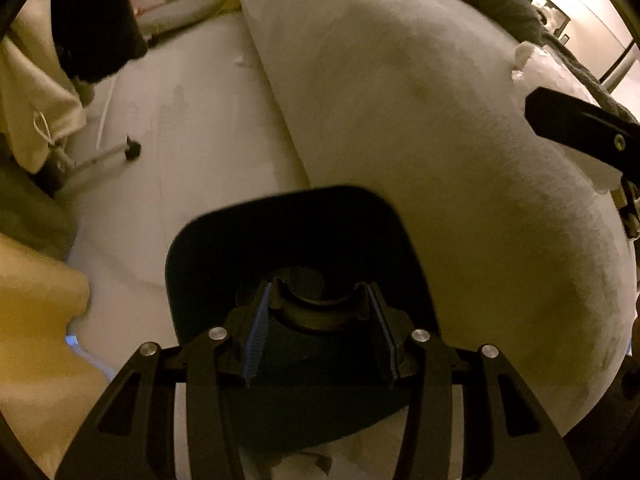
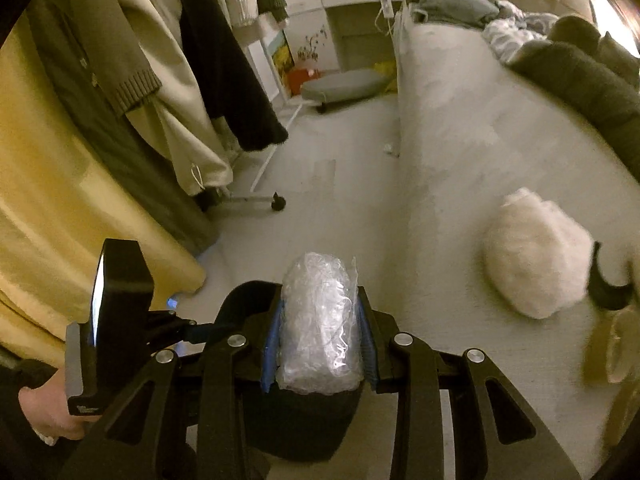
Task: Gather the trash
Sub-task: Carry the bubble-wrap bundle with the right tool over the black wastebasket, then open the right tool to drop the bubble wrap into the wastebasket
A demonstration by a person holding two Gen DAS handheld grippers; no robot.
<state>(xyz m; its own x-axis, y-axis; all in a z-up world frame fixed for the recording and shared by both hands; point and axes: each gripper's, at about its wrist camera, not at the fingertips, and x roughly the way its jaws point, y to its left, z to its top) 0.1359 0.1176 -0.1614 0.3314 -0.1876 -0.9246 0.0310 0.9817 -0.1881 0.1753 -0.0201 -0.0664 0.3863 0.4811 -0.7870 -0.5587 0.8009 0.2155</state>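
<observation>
My left gripper is shut on the round knob of a dark bin lid and holds the lid up beside the bed. White trash shows just under the lid. My right gripper is shut on a wad of clear bubble wrap above the dark bin. The left gripper also shows in the right wrist view at the lower left. The right gripper's finger with bubble wrap shows at the right of the left wrist view.
A cream bed fills the right, with a white fluffy pillow and a dark blanket on it. A clothes rack with hanging garments and its wheeled foot stands at the left. A yellow blanket hangs close by.
</observation>
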